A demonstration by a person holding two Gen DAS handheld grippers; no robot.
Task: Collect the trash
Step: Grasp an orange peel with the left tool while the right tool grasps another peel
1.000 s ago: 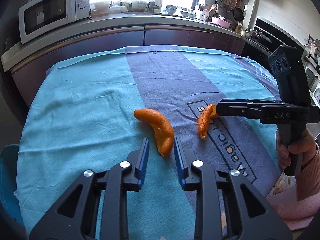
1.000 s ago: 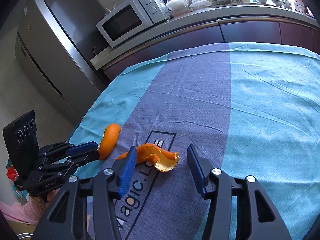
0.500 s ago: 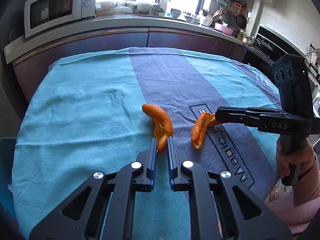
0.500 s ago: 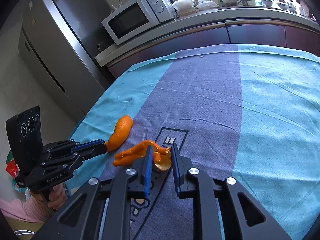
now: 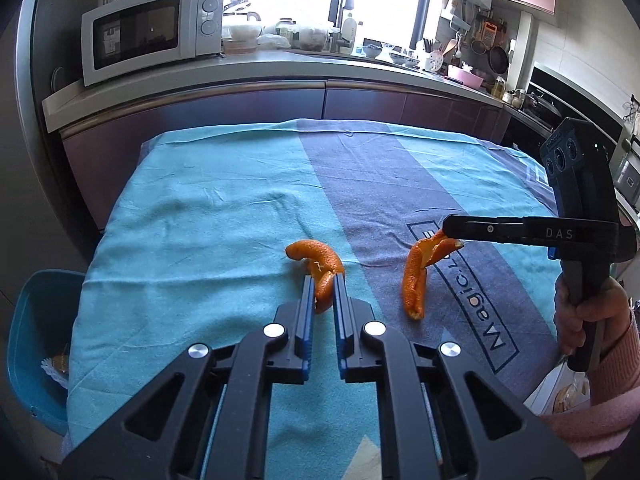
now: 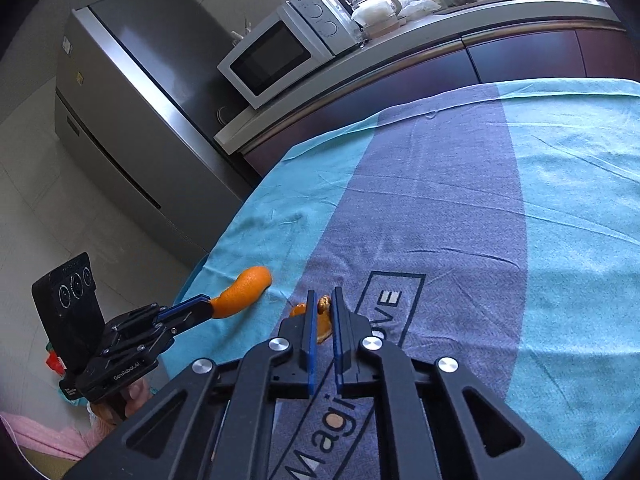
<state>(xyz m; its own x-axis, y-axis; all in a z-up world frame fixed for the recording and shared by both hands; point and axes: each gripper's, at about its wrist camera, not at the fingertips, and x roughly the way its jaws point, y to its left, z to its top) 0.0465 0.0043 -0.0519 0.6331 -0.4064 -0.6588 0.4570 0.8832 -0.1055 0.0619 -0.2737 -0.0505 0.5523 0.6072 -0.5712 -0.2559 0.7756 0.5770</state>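
both sets of jaws, open around the peels a second ago, have closed: the left gripper [image 5: 323, 280] now pinches the near end of the curved orange peel [image 5: 316, 258], and the right gripper [image 6: 321, 304] clamps the split orange peel [image 6: 322, 322] by one end, its jaws closing the last bit onto it. the left one has also drawn back, so more of the counter shows beyond the table.

only the left wrist view gives the split peel whole [image 5: 420, 276], hanging from the right gripper's tips [image 5: 450, 234] with its lower end at the cloth, and the hand [image 5: 580, 316] on that handle with a pink sleeve. only the right wrist view shows the curved peel [image 6: 242, 290] sticking out past the left gripper's blue pads [image 6: 204, 306], and a steel fridge [image 6: 132, 112].

underneath lies a teal and grey tablecloth [image 5: 200, 220] with printed lettering; behind it a counter with a white microwave [image 5: 152, 36]. a blue bin [image 5: 36, 328] sits at the table's left edge, cut off, contents unclear. whether the curved peel is lifted off the cloth is hard to tell.
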